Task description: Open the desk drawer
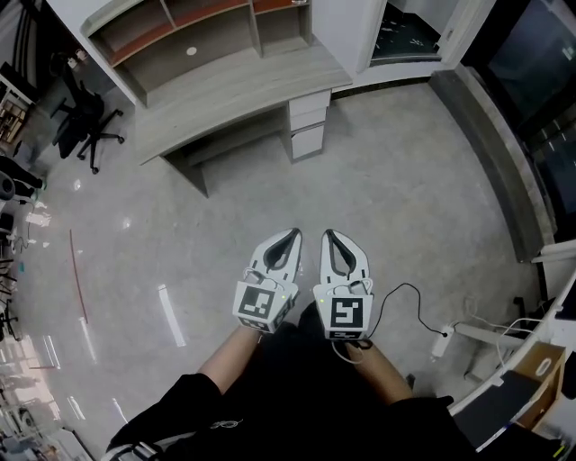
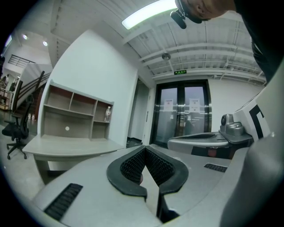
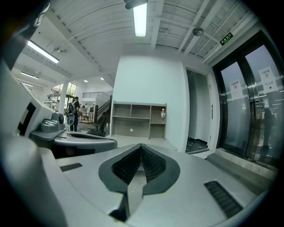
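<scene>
Drawer not yet reached: nearest, left claw and right claw are both pinched together, empty. A cable just right of them could snag a step. Far across the floor, it sits under the table's right end; closed claws would merely bump its front.

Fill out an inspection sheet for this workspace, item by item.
Surface: desk top bare; floor grey and glossy.
Job's things: desk drawers, stacked at the desk's picture-right end, look closed; well away from both claws.
Clutter: bottle on the shelf unit; nothing else seen.
Grippers: left claw and right claw shut, empty, side by side above the floor.
Cables: black cable runs from near the right claw to a white power strip on the floor.
Surroundings: office chair left of the desk; glass doors.
</scene>
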Demonstrator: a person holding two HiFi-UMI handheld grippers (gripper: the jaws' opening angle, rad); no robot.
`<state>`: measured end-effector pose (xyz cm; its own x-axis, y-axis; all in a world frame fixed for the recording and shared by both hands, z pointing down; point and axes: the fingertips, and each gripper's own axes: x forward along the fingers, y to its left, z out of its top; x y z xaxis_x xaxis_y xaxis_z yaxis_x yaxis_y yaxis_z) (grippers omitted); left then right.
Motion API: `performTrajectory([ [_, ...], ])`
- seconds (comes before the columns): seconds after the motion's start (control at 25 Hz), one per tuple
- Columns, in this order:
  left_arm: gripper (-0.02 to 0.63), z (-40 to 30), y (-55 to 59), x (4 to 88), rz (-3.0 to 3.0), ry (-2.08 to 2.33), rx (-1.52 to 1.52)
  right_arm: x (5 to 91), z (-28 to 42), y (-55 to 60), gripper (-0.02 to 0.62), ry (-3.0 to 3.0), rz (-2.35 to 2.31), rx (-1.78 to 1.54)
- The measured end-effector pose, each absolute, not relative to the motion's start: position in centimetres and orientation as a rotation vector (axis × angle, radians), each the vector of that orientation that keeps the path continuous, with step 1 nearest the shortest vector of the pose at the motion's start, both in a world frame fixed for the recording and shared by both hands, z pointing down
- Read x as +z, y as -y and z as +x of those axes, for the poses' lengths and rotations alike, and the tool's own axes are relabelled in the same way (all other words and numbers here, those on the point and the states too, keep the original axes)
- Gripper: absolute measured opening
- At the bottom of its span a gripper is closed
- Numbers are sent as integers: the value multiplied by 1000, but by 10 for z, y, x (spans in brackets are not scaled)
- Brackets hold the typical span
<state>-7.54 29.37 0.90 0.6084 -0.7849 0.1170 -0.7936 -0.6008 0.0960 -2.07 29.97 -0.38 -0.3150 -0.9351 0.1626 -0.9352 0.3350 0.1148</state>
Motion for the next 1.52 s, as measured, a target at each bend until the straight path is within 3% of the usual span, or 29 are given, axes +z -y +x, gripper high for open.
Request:
performTrajectory([
  [0.64,5,14,-235,18,2669,1372,195,19,75,-246,6,2419,1669,121],
  [1.52,5,-1,-147,30,2625,1401,199,34,60,-165,6,2403,1596,138],
])
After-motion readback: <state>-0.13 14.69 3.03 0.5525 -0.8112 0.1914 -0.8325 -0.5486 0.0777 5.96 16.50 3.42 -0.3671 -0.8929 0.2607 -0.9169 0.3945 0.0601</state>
